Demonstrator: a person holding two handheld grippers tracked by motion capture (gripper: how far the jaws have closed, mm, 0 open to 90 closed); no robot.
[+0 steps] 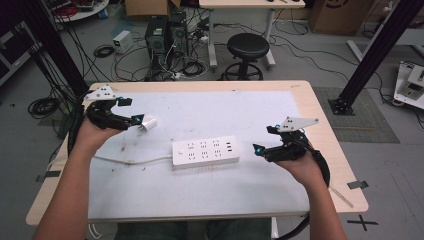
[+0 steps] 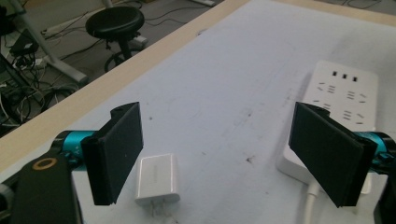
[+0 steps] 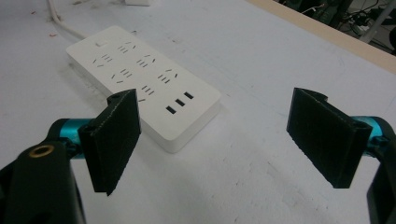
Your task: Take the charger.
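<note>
Two forearms reach fwd over table. Left gripper point(image 1: 131, 111) at far left, jaws wide apart; right gripper point(image 1: 264, 141) at right, jaws spread too.

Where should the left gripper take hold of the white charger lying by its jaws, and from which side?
Grip the white charger across its two long flat sides, coming down from above with the left gripper, whose jaws stand open. It lies flat on the table, prongs toward the camera, closer to the left jaw, so probably shift left first to center it and keep the prongs free.
</note>
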